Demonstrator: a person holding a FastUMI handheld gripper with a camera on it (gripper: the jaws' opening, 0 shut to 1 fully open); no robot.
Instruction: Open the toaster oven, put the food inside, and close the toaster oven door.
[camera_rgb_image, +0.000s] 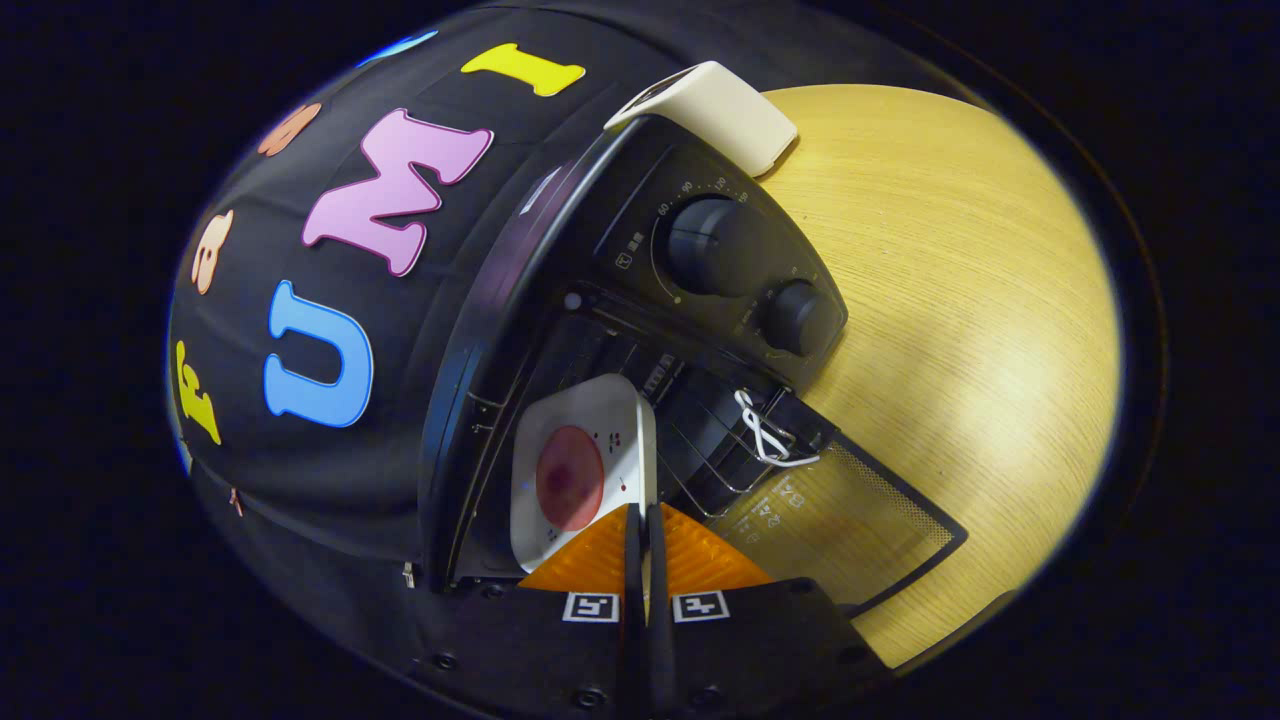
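Nearest the camera, the gripper (640, 545) is being seen with its two fingers drawn close together, clamped on the edge of a white square plate (580, 470) bearing a round reddish piece of food (569, 478); only a thin gap is being left between the fingers, where the plate's rim is being pinched. The plate is being held just ahead of the fingertips, toward twelve o'clock from them, at the mouth of the black toaster oven (640, 290) with its cream-white top. The oven's dark glass door (850, 530) is being shown dropped open at about four o'clock of the fingers, lying over the pale wooden table (960, 300), with a white cord loop (765, 435) tied at its hinge side. A wire rack (700, 450) is being glimpsed inside, beyond the plate. The two black round knobs (710, 245) are being seen at one o'clock. By judgement, opening is done and insertion is under way; releasing the plate and closing the door are being left to do.
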